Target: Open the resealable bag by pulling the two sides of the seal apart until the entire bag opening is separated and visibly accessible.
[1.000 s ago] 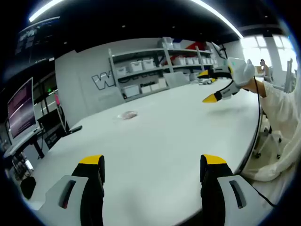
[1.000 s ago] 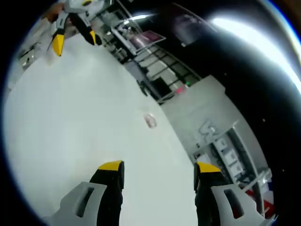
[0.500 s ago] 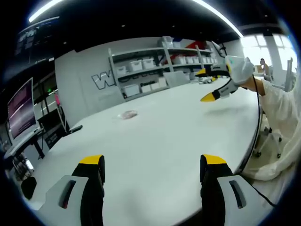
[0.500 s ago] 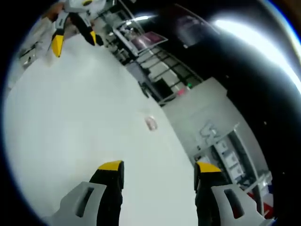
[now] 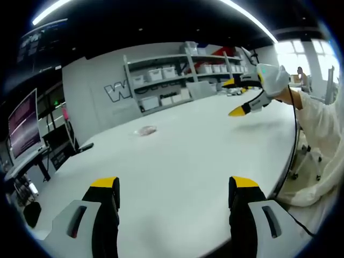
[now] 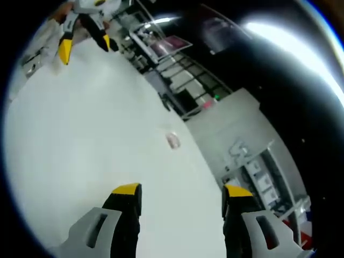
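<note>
— Starting from the left, what do we hold? Our left gripper [image 5: 171,188] hangs over the near part of the white table [image 5: 183,156] with its jaws wide apart and nothing between them; the resealable bag [image 5: 145,130] lies far off, well apart from us, toward the shelves [image 5: 177,80].

— And our right gripper [image 6: 177,196]? Spread open and empty too; from it the bag [image 6: 172,140] lies small on the bare tabletop ahead.

— So we judge the reach has not begun; next we must bring both sets of tips to the bag's seal, one on each side.

— Room? Broad bare tabletop all the way; the table's curved edge [image 5: 293,145] sits at the right beside the person's sleeve [image 5: 317,129].
</note>
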Demonstrator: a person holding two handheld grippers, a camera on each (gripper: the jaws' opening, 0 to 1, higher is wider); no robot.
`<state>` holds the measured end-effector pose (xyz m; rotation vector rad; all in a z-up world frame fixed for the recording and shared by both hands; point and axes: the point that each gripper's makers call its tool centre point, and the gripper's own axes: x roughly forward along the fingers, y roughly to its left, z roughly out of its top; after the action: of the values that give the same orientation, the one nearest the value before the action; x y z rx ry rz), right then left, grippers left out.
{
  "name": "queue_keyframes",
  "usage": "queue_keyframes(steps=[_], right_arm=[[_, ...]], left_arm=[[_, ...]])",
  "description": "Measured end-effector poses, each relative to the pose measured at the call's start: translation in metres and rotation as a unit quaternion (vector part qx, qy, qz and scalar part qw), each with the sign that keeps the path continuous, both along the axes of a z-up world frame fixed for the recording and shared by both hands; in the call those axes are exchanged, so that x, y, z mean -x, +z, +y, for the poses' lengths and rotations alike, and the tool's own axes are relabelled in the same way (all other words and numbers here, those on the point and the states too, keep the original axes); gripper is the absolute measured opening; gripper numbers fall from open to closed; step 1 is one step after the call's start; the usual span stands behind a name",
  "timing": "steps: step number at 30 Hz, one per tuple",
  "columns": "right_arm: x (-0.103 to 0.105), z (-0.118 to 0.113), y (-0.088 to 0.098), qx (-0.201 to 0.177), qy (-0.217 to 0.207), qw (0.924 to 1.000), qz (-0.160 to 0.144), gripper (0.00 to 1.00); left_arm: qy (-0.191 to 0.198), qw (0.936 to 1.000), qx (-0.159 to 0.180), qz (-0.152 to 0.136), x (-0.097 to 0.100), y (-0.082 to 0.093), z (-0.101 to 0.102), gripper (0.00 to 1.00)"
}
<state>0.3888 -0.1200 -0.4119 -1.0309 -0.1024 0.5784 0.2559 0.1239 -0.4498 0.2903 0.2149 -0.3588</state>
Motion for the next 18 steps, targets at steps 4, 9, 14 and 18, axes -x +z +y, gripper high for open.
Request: queue_keyframes(steps=[4, 9, 14, 18], right_arm=[[-0.0001, 0.0001, 0.0, 0.0, 0.0, 1.0, -0.001, 0.6], [-0.0009, 0.0006, 0.0006, 0.002, 0.0, 1.0, -0.002, 0.6], [-0.0016, 0.0019, 0.0014, 0.003, 0.001, 1.0, -0.002, 0.6], [-0.0025, 0.0043, 0.0023, 0.005, 0.004, 1.0, -0.004, 0.6]], left_arm=[[0.0, 1.0, -0.001, 0.002, 0.0004, -0.0016, 0.0003, 0.83], [0.0, 1.0, 0.0, 0.002, 0.0009, -0.0012, 0.0001, 0.83], [0.0, 1.0, -0.001, 0.001, 0.0013, -0.0009, -0.0001, 0.83], [0.0, 1.0, -0.001, 0.002, 0.0016, -0.0013, -0.0007, 0.83]])
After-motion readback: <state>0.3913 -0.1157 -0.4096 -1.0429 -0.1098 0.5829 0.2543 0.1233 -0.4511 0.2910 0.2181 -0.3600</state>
